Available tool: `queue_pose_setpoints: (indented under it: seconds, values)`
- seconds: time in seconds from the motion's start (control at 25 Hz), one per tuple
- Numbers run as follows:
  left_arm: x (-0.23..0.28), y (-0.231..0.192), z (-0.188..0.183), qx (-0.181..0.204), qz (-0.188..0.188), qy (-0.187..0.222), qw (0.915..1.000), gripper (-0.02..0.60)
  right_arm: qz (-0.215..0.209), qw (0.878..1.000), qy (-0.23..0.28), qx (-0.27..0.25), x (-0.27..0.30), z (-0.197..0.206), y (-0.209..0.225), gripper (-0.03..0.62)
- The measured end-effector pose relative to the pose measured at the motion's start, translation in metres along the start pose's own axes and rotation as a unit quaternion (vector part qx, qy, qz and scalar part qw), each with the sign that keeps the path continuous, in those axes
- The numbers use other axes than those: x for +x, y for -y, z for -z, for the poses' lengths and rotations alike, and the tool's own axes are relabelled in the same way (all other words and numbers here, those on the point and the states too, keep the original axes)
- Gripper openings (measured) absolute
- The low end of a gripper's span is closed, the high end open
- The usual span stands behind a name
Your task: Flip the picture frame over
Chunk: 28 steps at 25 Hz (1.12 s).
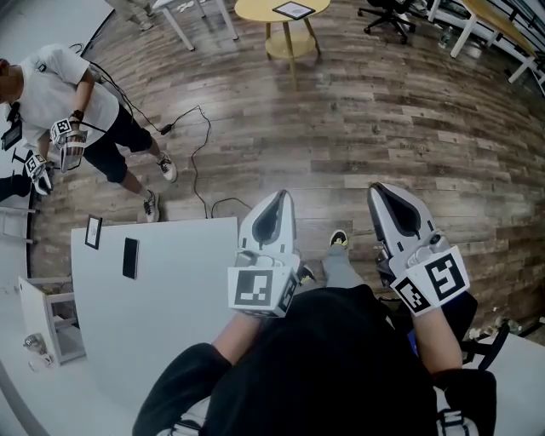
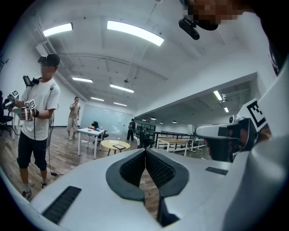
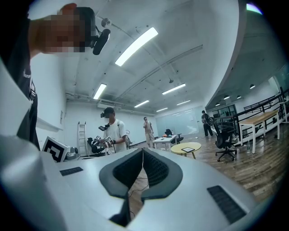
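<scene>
Nearest of all, the wearer's black top (image 1: 341, 358) is seen. Just ahead of it the white plastic left gripper (image 1: 277, 204) and its twin, the right gripper (image 1: 385, 196), are carried side by side, levelled forward. Both pairs of jaws are pressed fully together with nothing between them. They are judged to be kept closed simply for carrying, since nothing lies within reach. Below and to the left of the left gripper a white rectangular table (image 1: 179, 315) is set. On its far corner, well apart from that gripper, a small black-edged picture frame (image 1: 94, 232) is laid flat beside a black flat slab (image 1: 130, 258). Far ahead of both tips, across the wood-plank floor (image 1: 400, 111), a second dark-edged frame (image 1: 294, 10) is laid on a round yellow table (image 1: 251, 12). Which frame is meant cannot be told; the flip is judged not yet begun.
</scene>
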<state>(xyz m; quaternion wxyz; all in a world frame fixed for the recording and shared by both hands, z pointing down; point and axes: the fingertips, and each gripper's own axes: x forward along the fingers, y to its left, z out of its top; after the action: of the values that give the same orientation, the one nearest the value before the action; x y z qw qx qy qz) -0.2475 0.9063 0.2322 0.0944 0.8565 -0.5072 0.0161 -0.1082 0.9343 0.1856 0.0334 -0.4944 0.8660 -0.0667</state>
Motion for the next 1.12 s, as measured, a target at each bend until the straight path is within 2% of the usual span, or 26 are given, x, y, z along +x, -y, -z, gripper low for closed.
queue_pose_setpoints:
  seconds: [0.32, 0.64, 1.12]
  values:
    - [0.077, -0.003, -0.005, 0.01, -0.018, -0.003, 0.9998, 0.023, -0.025, 1.0, -0.003, 0.009, 0.047, 0.003, 0.068, 0.018]
    - [0.164, 0.019, -0.009, 0.028, -0.017, -0.016, 0.9993, 0.023, -0.042, 0.999, -0.003, 0.02, 0.078, -0.003, 0.152, 0.018]
    - [0.225, 0.016, -0.012, 0.043, -0.02, -0.035, 0.9983, 0.023, -0.041, 0.999, -0.007, 0.035, 0.108, -0.002, 0.207, 0.018]
